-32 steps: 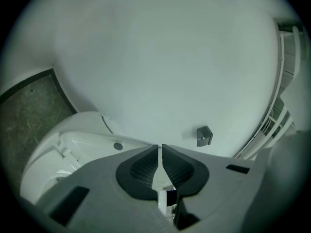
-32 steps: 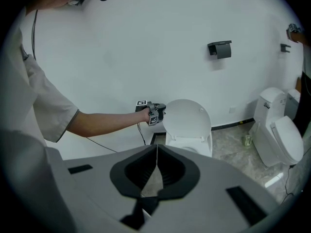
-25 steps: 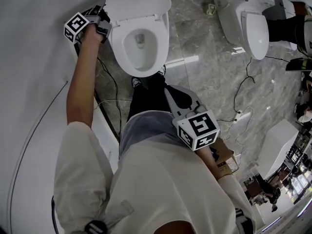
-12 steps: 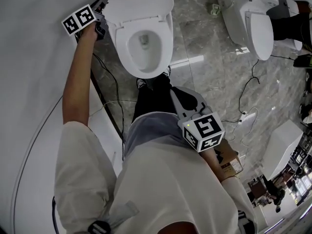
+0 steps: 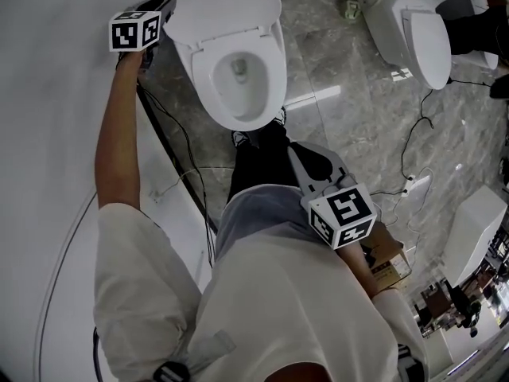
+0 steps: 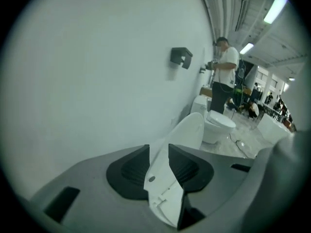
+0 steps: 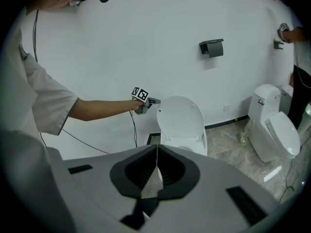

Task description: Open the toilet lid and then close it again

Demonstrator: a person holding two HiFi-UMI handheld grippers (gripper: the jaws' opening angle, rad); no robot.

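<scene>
White toilet lid (image 5: 227, 6) is up, its edge between the left gripper (image 6: 159, 149) fingers, which have just been opening; right gripper (image 7: 156, 149) is closed on nothing, so next I'd regrip and lower it.

Head view: above person, faces steeply down over shoulders onto toilet bowl (image 5: 238, 78), raised toilet lid (image 5: 227, 2), marble floor (image 5: 342, 126). Left gripper view: very near, right at lid's edge, faces along white wall (image 6: 97, 72) toward neighbouring toilet (image 6: 216, 125). Right gripper view: farther back, faces wall, whole toilet at mid-distance. All three share lid, wall, neighbouring toilet.
</scene>
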